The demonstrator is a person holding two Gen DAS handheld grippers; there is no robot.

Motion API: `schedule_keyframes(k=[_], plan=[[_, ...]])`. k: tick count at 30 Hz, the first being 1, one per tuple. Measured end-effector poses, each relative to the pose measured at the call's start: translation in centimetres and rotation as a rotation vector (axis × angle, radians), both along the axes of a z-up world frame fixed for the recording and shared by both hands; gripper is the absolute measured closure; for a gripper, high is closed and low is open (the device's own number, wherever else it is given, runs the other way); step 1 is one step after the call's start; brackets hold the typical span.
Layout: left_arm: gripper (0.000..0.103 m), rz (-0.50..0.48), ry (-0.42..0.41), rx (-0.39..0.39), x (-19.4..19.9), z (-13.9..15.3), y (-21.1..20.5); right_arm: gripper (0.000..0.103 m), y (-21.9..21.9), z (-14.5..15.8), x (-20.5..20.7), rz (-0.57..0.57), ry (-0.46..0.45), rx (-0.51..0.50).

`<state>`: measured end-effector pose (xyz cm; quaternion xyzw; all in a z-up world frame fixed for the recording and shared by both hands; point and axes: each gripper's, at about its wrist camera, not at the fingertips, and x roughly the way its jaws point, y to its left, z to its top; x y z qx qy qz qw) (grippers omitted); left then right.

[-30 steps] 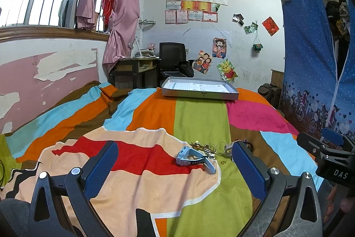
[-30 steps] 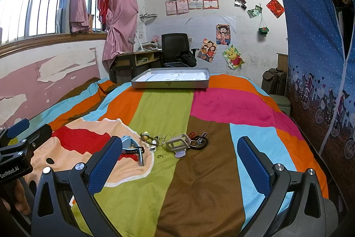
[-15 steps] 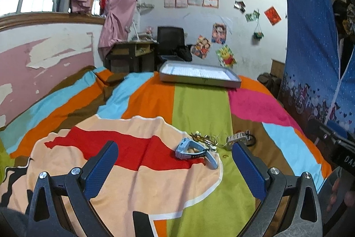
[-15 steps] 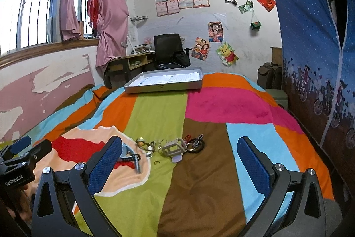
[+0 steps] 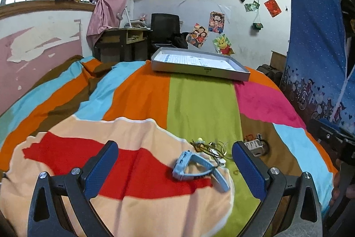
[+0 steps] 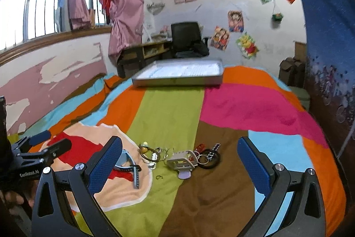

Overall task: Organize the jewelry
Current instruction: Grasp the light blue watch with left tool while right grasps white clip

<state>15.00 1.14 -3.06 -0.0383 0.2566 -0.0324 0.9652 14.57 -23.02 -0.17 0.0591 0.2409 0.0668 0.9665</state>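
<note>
The left claw (image 5: 175, 166) hangs spread wide and empty above the bedspread (image 5: 199, 103), a light blue watch (image 5: 193, 167) lying between its fingers; the right claw (image 6: 179, 164) is likewise released, over a pale watch (image 6: 180, 160), key rings (image 6: 207, 158) and thin bangles (image 6: 155, 153) clustered together; a grey tray (image 6: 177, 77) sits well apart at the far end of the bed.

Both wrist cams sit low over multicoloured striped bedspread (image 5: 199, 103), facing far wall; both share shallow grey tray (image 5: 199, 67) (image 6: 177, 81), upper centre.
</note>
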Motion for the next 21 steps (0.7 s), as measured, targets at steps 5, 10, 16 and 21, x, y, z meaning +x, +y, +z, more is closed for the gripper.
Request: schedule_keyframes(k=[5, 10, 16, 21], plan=[[0.000, -0.004, 0.043, 0.010, 3.0, -3.1, -0.2, 0.001, -1.0, -3.2, 4.7, 0.019, 0.089, 0.043], [0.001, -0.028, 0.091, 0.014, 4.2, -5.3, -0.5, 0.001, 0.0, -6.2, 8.4, 0.084, 0.141, 0.018], [0.018, -0.095, 0.124, 0.025, 4.8, -6.5, -1.2, 0.009, 2.2, -8.6, 10.3, 0.214, 0.193, -0.050], [0.034, -0.133, 0.162, 0.008, 5.5, -7.3, -1.4, 0.022, 3.2, -10.2, 11.4, 0.277, 0.242, -0.105]])
